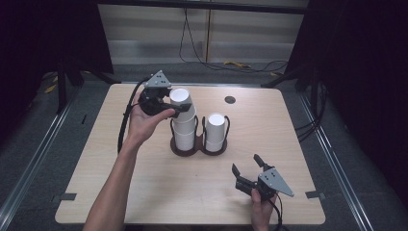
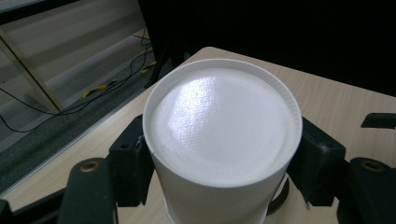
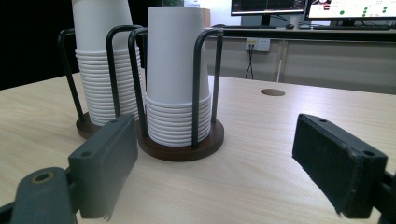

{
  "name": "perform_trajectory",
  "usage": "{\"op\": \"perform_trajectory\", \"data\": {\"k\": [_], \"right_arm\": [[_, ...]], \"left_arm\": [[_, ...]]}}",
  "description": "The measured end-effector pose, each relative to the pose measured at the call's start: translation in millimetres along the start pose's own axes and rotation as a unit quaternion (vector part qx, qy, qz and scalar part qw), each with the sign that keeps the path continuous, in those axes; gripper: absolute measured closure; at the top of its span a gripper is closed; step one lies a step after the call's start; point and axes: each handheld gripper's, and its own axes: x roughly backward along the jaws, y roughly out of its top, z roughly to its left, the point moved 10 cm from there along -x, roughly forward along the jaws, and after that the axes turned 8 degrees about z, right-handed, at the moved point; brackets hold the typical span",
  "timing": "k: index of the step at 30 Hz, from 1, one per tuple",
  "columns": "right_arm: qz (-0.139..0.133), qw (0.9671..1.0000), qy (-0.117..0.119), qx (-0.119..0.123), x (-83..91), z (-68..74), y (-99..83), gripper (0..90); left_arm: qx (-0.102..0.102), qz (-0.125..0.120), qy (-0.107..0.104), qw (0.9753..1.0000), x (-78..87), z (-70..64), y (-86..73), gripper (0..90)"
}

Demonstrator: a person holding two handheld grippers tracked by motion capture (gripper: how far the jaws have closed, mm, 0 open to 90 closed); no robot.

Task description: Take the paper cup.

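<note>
- Left gripper (image 1: 179,109) clamped on the top cup (image 2: 219,135), tilted atop the left stack (image 3: 105,79) in the holder (image 1: 185,150).
- Cup looks not yet lifted free.
- Right gripper (image 1: 246,167) wide apart, idle near the right stack (image 1: 215,132).

left gripper (image 1: 179,109) jaws clamped, right gripper (image 1: 246,167) jaws spread

White cups (image 1: 182,103), dark brown holder (image 1: 187,151)

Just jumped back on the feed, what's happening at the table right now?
The left tool is clamped on the top white foam cup of the taller upside-down stack in the dark two-slot wire holder. The right tool rests open near the table's front edge, pointing toward the shorter stack.
</note>
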Motion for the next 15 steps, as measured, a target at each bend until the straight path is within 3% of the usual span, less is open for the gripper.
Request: {"op": "perform_trajectory", "data": {"k": [15], "right_arm": [[-0.001, 1.0000, 0.000, 0.000, 0.1, -0.2, 0.1, 14.2]], "left_arm": [[0.006, -0.040, -0.008, 0.9992, 15.9, -2.3, 8.7, 32.5]]}}
